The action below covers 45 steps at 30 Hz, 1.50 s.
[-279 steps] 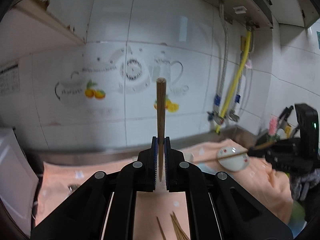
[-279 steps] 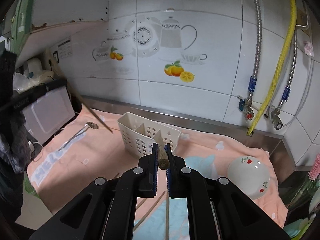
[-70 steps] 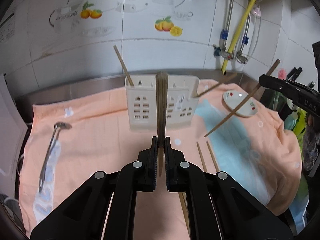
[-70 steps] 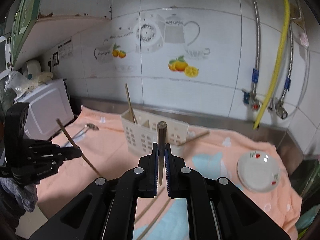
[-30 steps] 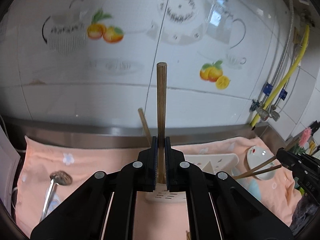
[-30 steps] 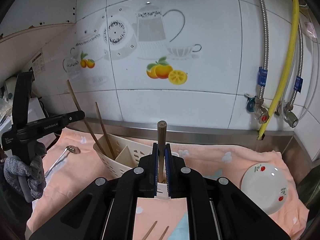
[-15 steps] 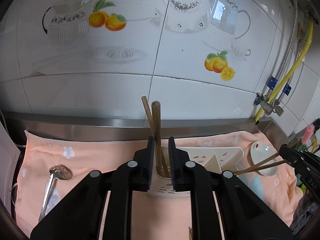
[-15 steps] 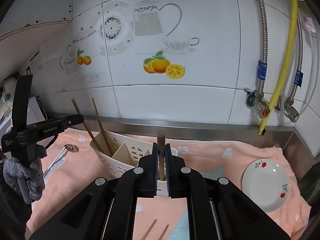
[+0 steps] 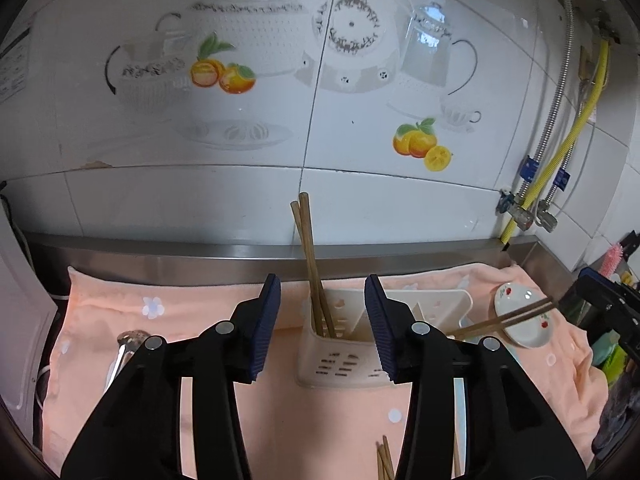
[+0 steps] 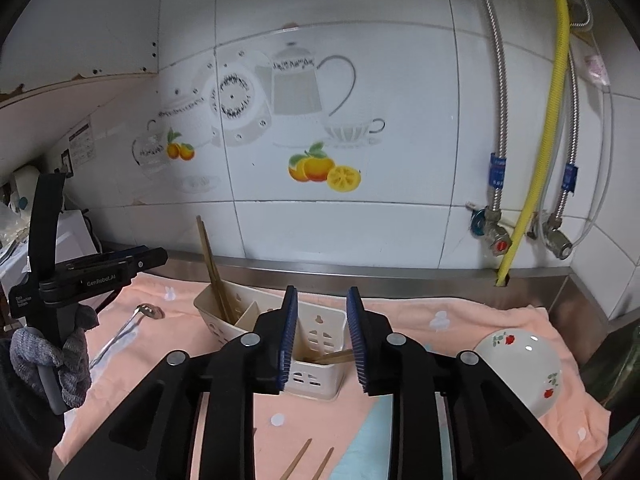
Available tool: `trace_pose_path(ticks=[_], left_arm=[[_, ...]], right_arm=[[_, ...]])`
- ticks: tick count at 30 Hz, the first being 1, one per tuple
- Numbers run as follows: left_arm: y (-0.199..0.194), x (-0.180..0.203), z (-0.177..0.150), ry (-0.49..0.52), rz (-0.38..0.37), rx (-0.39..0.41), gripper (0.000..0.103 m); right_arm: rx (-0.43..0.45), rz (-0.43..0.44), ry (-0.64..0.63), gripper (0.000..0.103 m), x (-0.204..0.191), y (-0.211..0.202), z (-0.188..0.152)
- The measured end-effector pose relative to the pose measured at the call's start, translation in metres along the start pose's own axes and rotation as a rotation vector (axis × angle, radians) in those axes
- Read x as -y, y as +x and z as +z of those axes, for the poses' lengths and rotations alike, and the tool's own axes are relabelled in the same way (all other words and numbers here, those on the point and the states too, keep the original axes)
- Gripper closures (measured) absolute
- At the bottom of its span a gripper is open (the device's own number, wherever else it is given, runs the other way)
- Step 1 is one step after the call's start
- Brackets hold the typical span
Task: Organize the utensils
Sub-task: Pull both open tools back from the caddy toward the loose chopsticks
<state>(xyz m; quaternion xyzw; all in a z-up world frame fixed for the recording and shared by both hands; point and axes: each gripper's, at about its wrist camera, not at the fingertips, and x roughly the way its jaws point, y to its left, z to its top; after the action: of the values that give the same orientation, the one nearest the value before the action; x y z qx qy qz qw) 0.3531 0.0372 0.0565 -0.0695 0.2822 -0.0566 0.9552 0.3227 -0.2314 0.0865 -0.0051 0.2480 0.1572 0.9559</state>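
both grippers are letting go at once: the left gripper [image 9: 322, 298] has its jaws opening with nothing pinched, the two brown wooden chopsticks [image 9: 310, 256] between them standing free in the left compartment of the white slotted plastic utensil caddy [image 9: 360, 360], leaning toward the wall. the right gripper [image 10: 322, 312] is opening too, released, with another pair of chopsticks [image 10: 334, 357] lying slanted out of the caddy's right end behind its pads. to finish this step cleanly i'd say each hand should pull straight back and up so the pads don't brush the sticks or tip the light caddy. more loose wooden chopsticks [image 10: 306, 462] wait on the near cloth, and a long metal spoon [image 10: 132, 330] lies far left, likely next. the counter is covered by a peach towel with small flowers [image 9: 168, 320]; a small white saucer with red berries [image 10: 520, 368] sits right. behind is a white tiled wall with teapot-and-orange decals [image 10: 316, 168], steel hoses and a yellow gas pipe [image 10: 548, 120].
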Motion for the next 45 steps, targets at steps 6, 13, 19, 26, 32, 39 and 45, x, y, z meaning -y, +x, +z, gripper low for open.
trace_pose_path(ticks=[6, 13, 19, 26, 32, 39, 45], left_arm=[[-0.03, -0.004, -0.015, -0.01, 0.002, 0.016, 0.05], [-0.066, -0.012, -0.044, -0.012, 0.014, 0.03, 0.038], [-0.087, -0.017, -0.077, -0.006, 0.029, 0.021, 0.024], [-0.101, -0.024, -0.113, -0.027, 0.033, 0.003, 0.02], [-0.113, -0.025, -0.134, -0.034, 0.044, 0.003, 0.018], [-0.124, -0.027, -0.157, -0.034, 0.051, -0.006, 0.018], [-0.133, -0.036, -0.176, -0.058, 0.053, -0.011, 0.018]], right_arm=[[0.022, 0.014, 0.002, 0.07, -0.006, -0.03, -0.011], [0.01, 0.034, -0.001, 0.062, -0.016, -0.057, -0.043], [-0.03, 0.007, -0.051, 0.058, -0.03, -0.069, -0.091], [-0.106, -0.024, -0.064, 0.058, -0.041, -0.07, -0.149], [-0.164, -0.047, -0.059, 0.058, -0.048, -0.07, -0.192], [-0.225, -0.056, -0.024, 0.063, -0.06, -0.065, -0.229], [-0.283, -0.057, 0.018, 0.072, -0.067, -0.048, -0.251]])
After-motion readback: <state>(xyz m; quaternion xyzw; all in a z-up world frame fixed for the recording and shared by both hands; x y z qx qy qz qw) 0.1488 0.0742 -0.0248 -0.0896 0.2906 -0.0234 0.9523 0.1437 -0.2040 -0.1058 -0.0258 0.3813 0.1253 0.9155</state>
